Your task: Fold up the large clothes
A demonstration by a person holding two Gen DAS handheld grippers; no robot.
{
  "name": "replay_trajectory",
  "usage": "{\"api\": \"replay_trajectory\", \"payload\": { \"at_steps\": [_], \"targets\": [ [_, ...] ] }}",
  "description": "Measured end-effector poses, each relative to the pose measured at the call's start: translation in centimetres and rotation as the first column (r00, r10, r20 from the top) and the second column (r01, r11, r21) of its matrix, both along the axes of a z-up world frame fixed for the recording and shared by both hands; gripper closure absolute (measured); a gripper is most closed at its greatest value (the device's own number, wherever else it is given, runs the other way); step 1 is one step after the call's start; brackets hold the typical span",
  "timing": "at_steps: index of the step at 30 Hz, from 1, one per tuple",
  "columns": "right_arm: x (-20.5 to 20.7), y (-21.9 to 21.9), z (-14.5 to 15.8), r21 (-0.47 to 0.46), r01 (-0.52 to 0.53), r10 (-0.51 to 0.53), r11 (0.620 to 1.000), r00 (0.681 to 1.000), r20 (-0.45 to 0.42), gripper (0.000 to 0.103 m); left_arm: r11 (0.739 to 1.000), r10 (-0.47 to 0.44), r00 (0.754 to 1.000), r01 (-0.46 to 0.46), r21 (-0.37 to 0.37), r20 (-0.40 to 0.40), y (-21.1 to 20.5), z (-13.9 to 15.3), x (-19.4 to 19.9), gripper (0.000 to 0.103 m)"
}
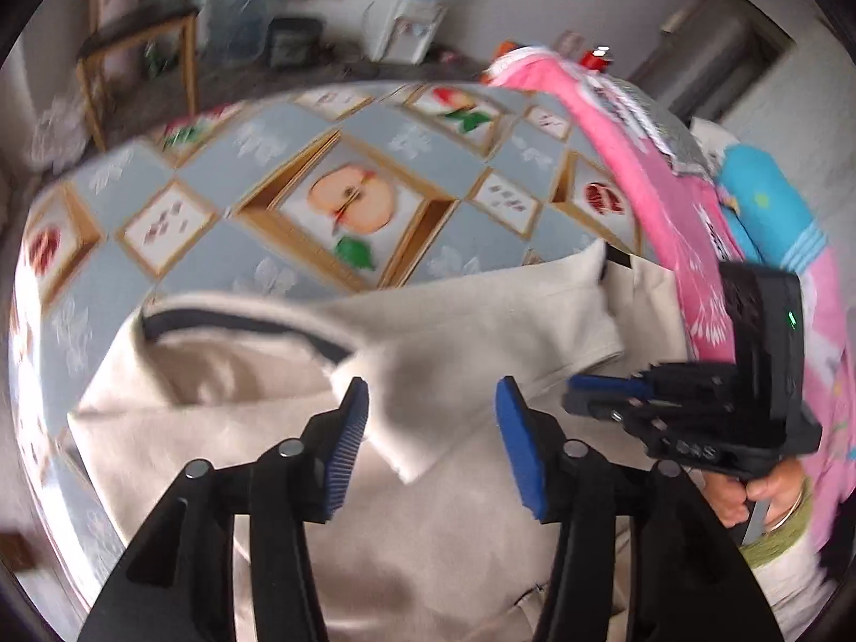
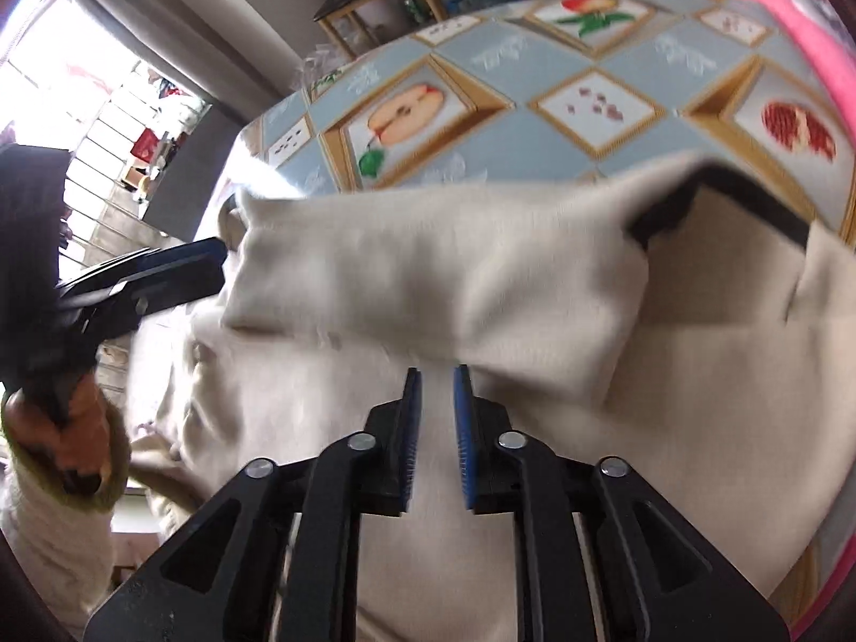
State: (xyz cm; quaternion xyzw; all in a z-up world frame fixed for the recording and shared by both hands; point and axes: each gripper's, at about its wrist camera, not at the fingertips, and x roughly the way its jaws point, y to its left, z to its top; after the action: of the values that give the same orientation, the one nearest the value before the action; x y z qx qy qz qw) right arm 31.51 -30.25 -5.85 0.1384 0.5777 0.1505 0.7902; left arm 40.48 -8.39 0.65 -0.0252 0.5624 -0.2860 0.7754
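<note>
A large cream garment with a dark collar band (image 1: 406, 364) lies on the table, a sleeve folded across its body; it also fills the right wrist view (image 2: 481, 289). My left gripper (image 1: 430, 401) is open just above the folded sleeve, holding nothing. My right gripper (image 2: 437, 380) hovers over the garment's middle with its blue pads a narrow gap apart and nothing between them. The right gripper shows at the right of the left wrist view (image 1: 604, 393); the left gripper shows at the left of the right wrist view (image 2: 203, 262).
The table wears a blue-grey cloth with fruit pictures (image 1: 342, 198). A pile of pink clothes (image 1: 690, 214) and a blue garment (image 1: 770, 214) lies along its right side. A wooden stool (image 1: 139, 37) and a water dispenser (image 1: 406, 27) stand beyond the table.
</note>
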Motion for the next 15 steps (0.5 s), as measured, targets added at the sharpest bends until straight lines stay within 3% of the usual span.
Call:
{"api": "replay_trajectory", "payload": {
  "at_steps": [3, 9, 12, 15],
  "targets": [
    [-1.6, -1.8, 1.0, 0.039, 0.041, -0.042, 0.998, 0.999, 0.021, 0.059, 0.999, 0.035, 0.995, -0.037, -0.017, -0.09, 0.9, -1.1, 1.0, 0.05],
    [-2.2, -6.6, 4.0, 0.247, 0.165, -0.185, 0.955, 0.981, 0.063, 0.046, 0.982, 0.099, 0.975, -0.128, -0.138, -0.199, 2.2, -2.0, 1.9, 0.049],
    [-1.7, -8.8, 4.1, 0.296, 0.258, -0.277, 0.92, 0.961, 0.023, 0.04, 0.97, 0.123, 0.964, -0.167, -0.178, -0.234, 2.8, -1.8, 2.1, 0.049],
    [-0.3, -9.8, 2.6, 0.324, 0.326, -0.317, 0.888, 0.945, -0.08, 0.04, 0.962, 0.126, 0.965, -0.176, -0.21, -0.232, 3.3, -1.0, 2.0, 0.048]
  ]
}}
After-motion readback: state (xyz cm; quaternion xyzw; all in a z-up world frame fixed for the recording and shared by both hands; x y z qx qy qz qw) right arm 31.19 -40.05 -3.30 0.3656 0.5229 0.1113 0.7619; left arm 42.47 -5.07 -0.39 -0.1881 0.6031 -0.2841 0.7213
